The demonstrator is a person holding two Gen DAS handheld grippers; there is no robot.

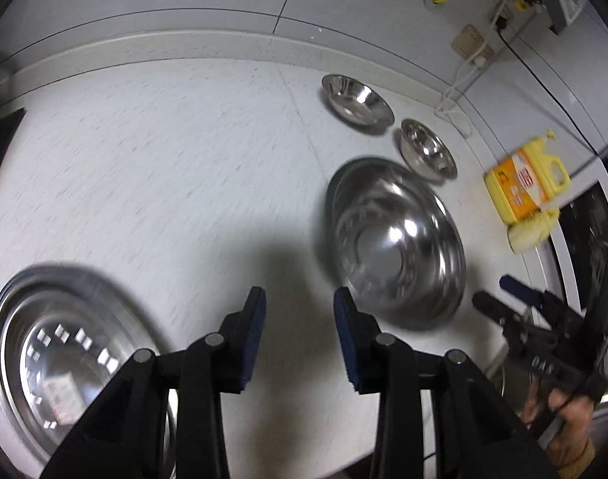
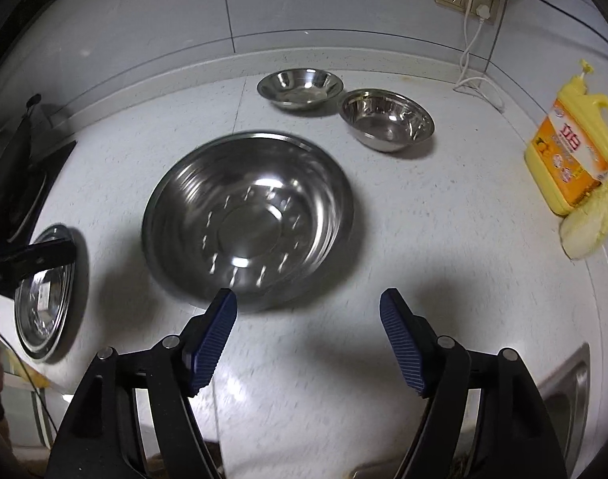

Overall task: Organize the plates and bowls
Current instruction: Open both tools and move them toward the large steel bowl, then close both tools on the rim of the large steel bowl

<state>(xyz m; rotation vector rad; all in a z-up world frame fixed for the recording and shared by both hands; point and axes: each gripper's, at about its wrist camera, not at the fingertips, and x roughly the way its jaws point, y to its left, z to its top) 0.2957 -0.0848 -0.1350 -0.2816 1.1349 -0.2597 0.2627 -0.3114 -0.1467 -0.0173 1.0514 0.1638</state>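
Both grippers, left gripper [image 1: 300,299] and right gripper [image 2: 307,303], are seen spread and empty; big steel bowl [image 2: 248,219] sits at 11 o'clock of the right one, judged light, stiff, slippery, best pinched at the thin rim.

On the table [image 2: 423,239], a large basin [image 2: 248,219] sits before two bowls [image 2: 300,87] [image 2: 387,119] (side by side); detergent jug [image 2: 575,147] far right.
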